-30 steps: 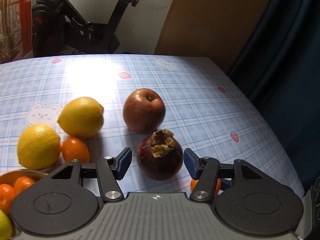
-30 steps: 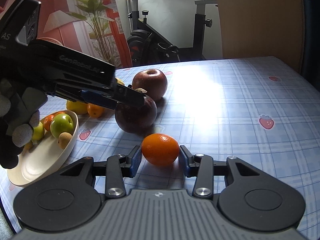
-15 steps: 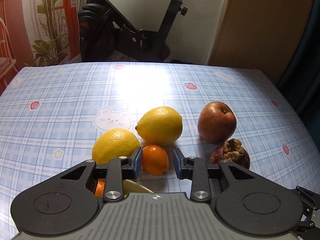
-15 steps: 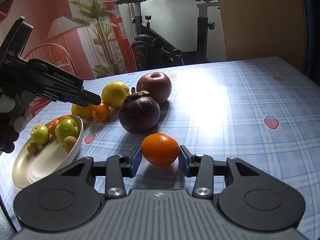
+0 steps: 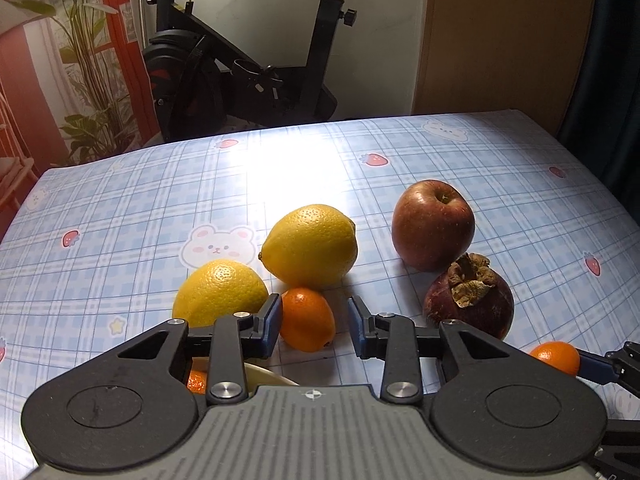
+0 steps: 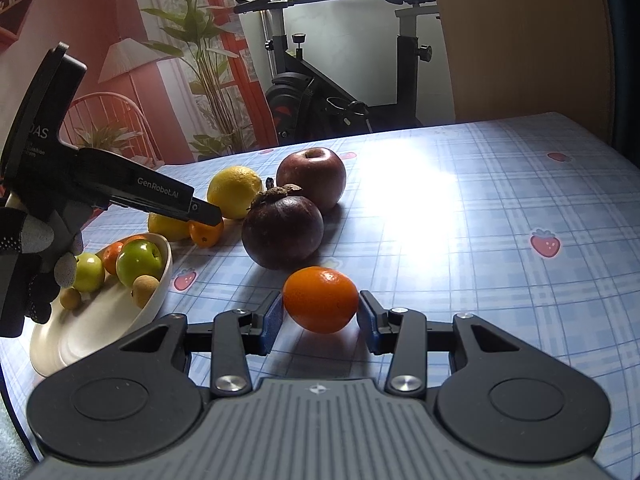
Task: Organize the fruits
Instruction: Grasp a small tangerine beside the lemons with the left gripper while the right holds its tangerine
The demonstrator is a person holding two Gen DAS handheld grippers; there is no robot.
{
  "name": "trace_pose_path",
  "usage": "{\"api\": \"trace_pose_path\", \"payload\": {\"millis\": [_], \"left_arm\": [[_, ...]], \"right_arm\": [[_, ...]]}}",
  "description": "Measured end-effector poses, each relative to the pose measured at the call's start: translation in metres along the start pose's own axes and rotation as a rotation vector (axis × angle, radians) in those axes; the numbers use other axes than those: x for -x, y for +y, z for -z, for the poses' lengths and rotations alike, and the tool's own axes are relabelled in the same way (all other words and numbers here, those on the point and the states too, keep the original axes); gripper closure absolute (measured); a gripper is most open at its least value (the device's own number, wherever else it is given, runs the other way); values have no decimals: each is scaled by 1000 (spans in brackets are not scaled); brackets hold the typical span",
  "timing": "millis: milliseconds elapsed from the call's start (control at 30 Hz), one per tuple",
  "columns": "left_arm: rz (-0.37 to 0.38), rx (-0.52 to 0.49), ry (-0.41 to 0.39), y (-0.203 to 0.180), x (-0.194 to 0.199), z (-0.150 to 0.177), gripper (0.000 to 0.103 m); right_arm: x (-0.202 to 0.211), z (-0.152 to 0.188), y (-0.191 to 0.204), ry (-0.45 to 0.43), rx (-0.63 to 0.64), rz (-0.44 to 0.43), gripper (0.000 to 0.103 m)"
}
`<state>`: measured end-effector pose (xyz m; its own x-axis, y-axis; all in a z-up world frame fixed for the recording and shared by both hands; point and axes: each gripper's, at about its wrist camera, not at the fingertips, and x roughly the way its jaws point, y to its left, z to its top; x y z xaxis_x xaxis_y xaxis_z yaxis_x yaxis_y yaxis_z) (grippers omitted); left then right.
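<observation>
My left gripper [image 5: 314, 330] is open around a small orange [image 5: 307, 319] that lies on the table; its left pad touches the fruit, the right pad stands apart. Two lemons [image 5: 310, 245] [image 5: 220, 294] lie just behind it. My right gripper [image 6: 320, 322] is open with a second small orange [image 6: 320, 299] between its pads, resting on the table. A red apple [image 6: 311, 177] and a dark mangosteen [image 6: 282, 232] lie beyond it. A white bowl [image 6: 100, 320] at the left holds green fruits, small oranges and brown longans.
The table has a blue plaid cloth [image 6: 480, 220] with strawberry prints. An exercise bike [image 6: 340, 92] and a plant [image 6: 200, 60] stand behind the far edge. The left gripper's body [image 6: 100, 184] reaches over the bowl in the right wrist view.
My left gripper has swung left from the mangosteen to the small orange by the lemons and narrowed around it. The right gripper has stayed around its orange.
</observation>
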<state>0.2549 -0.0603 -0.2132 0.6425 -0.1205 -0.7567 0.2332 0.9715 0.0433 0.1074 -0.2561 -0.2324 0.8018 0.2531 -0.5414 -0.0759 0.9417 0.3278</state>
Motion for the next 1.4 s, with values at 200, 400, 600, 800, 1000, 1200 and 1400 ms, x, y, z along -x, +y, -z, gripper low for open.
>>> {"api": "trace_pose_path", "payload": {"millis": [200, 400, 600, 800, 1000, 1200, 1400], "left_arm": [[176, 48, 40, -1, 13, 10, 66], [84, 8, -56, -4, 26, 13, 63], [28, -40, -67, -3, 11, 5, 63], [-6, -59, -46, -1, -4, 0, 63], [101, -31, -34, 1, 9, 2, 60], [221, 9, -57, 1, 33, 11, 60], [198, 41, 55, 10, 16, 11, 57]], "right_arm": [[-1, -1, 1, 2, 3, 0, 60], [-3, -1, 2, 6, 3, -2, 60], [-3, 0, 0, 8, -2, -10, 60], [-4, -1, -2, 11, -5, -14, 60], [-4, -1, -1, 15, -2, -13, 60], [-4, -1, -1, 19, -4, -10, 60], [-5, -1, -1, 18, -1, -5, 60]]}}
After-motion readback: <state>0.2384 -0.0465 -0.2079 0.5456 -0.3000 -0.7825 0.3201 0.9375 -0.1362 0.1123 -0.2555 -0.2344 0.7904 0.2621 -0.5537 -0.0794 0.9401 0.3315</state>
